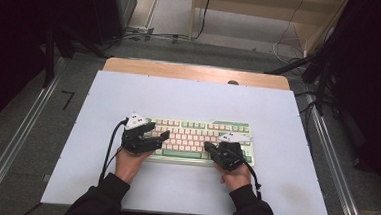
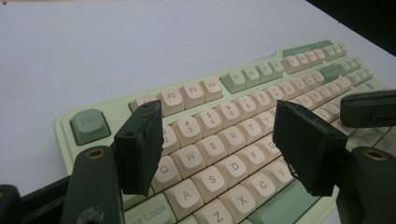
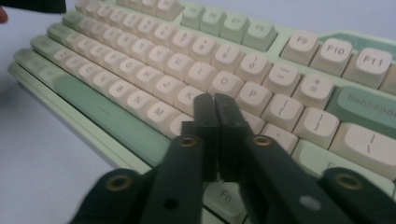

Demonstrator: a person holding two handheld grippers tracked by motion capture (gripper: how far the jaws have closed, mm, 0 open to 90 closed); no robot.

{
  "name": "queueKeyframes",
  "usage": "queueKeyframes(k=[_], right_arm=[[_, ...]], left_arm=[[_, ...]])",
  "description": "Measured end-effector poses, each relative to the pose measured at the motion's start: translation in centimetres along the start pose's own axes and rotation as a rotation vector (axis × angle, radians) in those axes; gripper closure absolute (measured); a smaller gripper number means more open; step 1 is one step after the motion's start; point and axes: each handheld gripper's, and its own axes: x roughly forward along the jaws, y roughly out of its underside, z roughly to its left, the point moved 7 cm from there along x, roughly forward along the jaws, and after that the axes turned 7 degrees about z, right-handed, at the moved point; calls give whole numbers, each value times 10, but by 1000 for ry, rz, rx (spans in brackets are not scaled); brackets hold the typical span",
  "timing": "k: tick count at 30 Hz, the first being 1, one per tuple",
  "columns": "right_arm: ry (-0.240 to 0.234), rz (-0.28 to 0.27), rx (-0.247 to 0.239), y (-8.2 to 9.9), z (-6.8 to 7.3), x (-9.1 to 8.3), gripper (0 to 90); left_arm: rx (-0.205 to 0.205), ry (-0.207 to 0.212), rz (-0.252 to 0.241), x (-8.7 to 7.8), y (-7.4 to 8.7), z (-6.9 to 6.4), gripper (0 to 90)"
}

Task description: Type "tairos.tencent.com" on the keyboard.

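A pale green keyboard (image 1: 199, 140) with cream and green keys lies on the white table top, slightly toward the person. My left gripper (image 1: 159, 131) hovers over its left end, open, with only keys showing between the pads. In the left gripper view the jaws of my left gripper (image 2: 219, 144) stand wide apart above the letter keys of the keyboard (image 2: 261, 100). My right gripper (image 1: 207, 146) sits over the right half of the keyboard. In the right gripper view my right gripper (image 3: 214, 109) has its pads together, nothing held, tips just above the keyboard (image 3: 140, 60) near the K and L keys.
The white table top (image 1: 194, 97) has bare room all round the keyboard. A wooden strip (image 1: 195, 72) runs along its far edge. Cables and dark stands lie on the floor beyond. The person's dark sleeves come in at the bottom.
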Motion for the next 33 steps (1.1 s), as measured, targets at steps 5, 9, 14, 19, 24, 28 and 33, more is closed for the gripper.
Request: queueKeyframes(k=[5, 9, 14, 19, 24, 28, 33], right_arm=[[6, -60, 12, -11, -2, -6, 450], [48, -91, 39, -17, -9, -8, 274], [68, -102, 52, -21, -12, -6, 214], [68, -106, 55, -23, -13, -5, 213], [70, -110, 55, -25, -13, -4, 213], [69, -113, 60, -27, -12, -4, 213], [70, -109, 59, -26, -12, -4, 213]], left_arm=[[-2, 0, 0, -5, 4, 2, 341], [15, 45, -5, -9, 6, -1, 544], [51, 92, 17, -9, 9, -8, 846], [65, 112, 25, -9, 10, -12, 900], [71, 119, 39, -5, 11, -15, 900], [76, 118, 48, 2, 7, -18, 900], [103, 106, 67, 16, 1, -25, 900]])
